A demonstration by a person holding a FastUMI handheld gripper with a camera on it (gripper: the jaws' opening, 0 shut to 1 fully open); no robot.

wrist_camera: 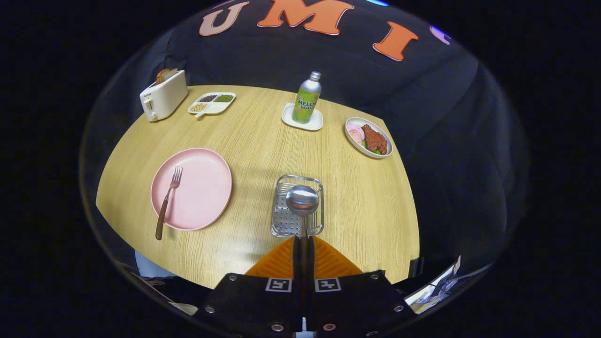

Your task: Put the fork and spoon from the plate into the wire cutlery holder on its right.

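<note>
My gripper is shut on the handle of a metal spoon. The spoon's bowl sticks out ahead of the fingers and hangs over the wire cutlery holder, a small silver basket with a perforated floor. To the holder's left lies a pink plate on the wooden table. A fork with a brown handle rests on the plate's left side, tines pointing away and handle end overhanging the near rim.
Beyond the holder, a green soda bottle stands on a white coaster. A white dish of food sits at the far right, a toaster and a divided tray at the far left. The table's near edge runs just before my fingers.
</note>
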